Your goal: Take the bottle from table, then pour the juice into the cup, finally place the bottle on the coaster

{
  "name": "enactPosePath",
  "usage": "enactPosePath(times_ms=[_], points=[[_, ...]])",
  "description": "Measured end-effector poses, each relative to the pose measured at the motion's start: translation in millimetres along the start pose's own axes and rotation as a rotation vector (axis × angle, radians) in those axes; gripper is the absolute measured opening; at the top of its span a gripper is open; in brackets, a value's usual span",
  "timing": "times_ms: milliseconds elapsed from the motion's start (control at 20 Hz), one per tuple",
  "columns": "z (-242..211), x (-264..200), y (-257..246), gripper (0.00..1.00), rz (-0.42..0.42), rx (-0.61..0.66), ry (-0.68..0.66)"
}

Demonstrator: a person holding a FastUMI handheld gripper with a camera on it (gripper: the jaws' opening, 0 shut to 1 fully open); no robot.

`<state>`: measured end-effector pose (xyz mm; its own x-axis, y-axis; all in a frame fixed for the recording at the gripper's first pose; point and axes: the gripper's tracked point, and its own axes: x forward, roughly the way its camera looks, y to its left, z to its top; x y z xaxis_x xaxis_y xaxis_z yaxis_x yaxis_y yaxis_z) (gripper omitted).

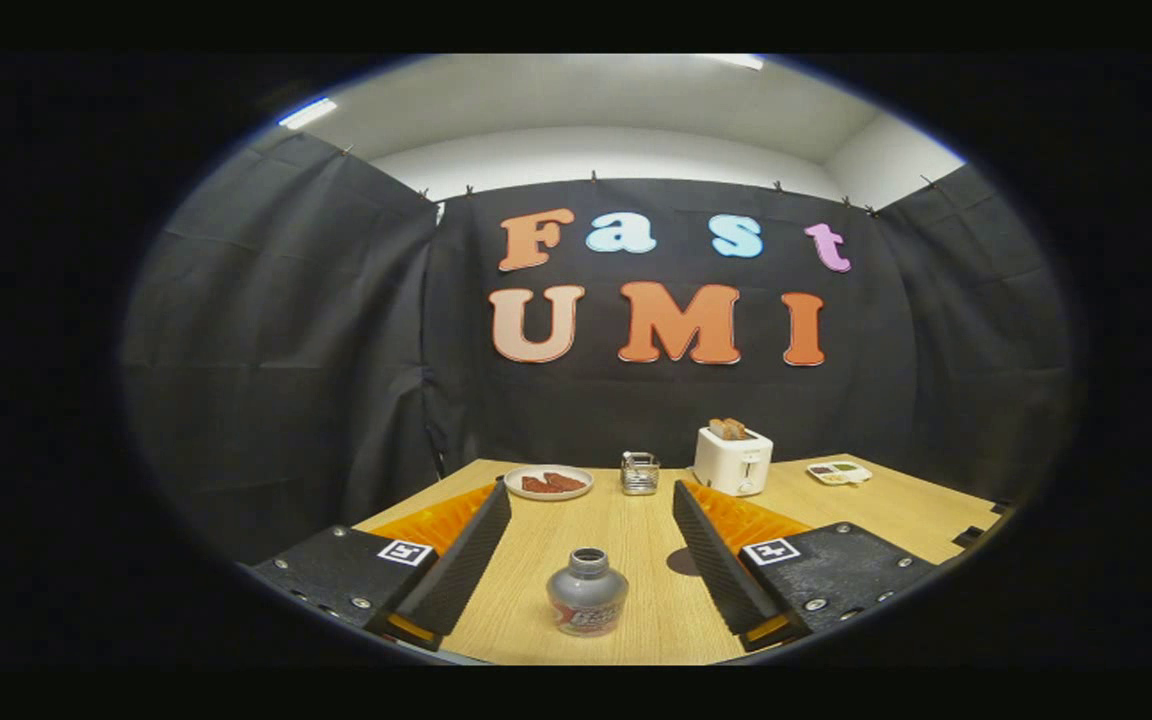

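now fingers (588, 560) spread wide, empty, flanking bottle (587, 592) at worktop (636, 530) near edge; uncapped, smooth, probably light, spill risk; grip mid-body.

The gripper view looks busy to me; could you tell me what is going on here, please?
A hand-held gripper is lined up on a small grey bottle standing uncapped on the wooden table. Its fingers are open, with the bottle between them and untouched, so the pick-up has not happened yet. Beyond the fingers stand a plate of food, a small metal cup, a white toaster with toast in it, and a small tray.
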<state>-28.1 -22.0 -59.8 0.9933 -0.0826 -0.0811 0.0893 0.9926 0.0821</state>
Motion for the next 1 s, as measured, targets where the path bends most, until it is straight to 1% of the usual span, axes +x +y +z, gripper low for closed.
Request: enactPosePath(times_ms=[300,500,600,800,1000], points=[[-32,-11,15,0.97,0.002,0.022,-0.021],[-69,-13,4,0.97,-0.060,0.055,0.006],[-82,-12,2,0.97,-0.077,0.076,0.017],[-111,-6,1,0.97,-0.085,0.090,0.054],[-136,1,7,0.97,-0.066,0.096,0.097]])
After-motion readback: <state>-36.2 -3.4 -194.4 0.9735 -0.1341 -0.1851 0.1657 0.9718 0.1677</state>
